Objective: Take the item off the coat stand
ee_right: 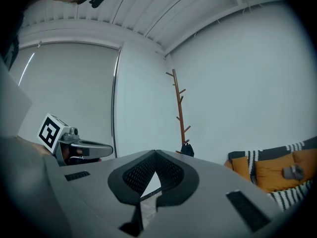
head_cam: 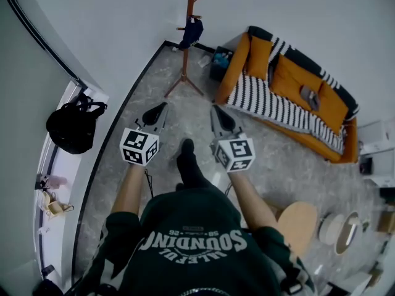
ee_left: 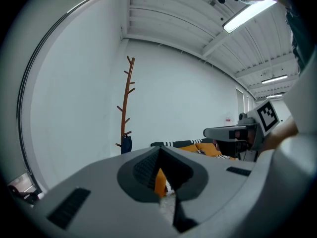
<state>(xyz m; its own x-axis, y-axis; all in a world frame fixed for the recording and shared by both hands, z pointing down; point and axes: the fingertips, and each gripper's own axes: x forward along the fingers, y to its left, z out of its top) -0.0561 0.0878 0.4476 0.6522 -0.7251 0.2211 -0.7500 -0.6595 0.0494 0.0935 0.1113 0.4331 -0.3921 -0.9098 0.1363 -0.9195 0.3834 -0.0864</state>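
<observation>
Item (head_cam: 192, 32), dark blue: hung from a low peg of the coat stand (head_cam: 191, 5), close against the pole and well above the feet of the stand.

Head view first. Lay straight ahead of both hands and well apart from them, with bare floor between. Held the left gripper (head_cam: 164, 105) and the right gripper (head_cam: 213, 108) side by side, both aimed toward the coat stand, each with tips pressed together and carrying nothing. Stood about equally to either side of the line to the stand, so judged neither hand clearly nearer.

Left gripper view next. Found the coat stand (ee_left: 126, 103) upright and to the left of the closed tips of the left gripper (ee_left: 160, 148), with the item (ee_left: 126, 144) low on the pole. Through the hollow below the tips, saw only the orange of the sofa (ee_left: 208, 148) beyond the stand; gripped nothing.

Right gripper view last. Found the coat stand (ee_right: 179, 108) to the right of the shut tips of the right gripper (ee_right: 155, 151), with the item (ee_right: 187, 149) at the lowest visible peg. Hung with its long axis downward along the pole. Probably called first for an approach to the stand, then for opening of the jaws across the hanging item.
</observation>
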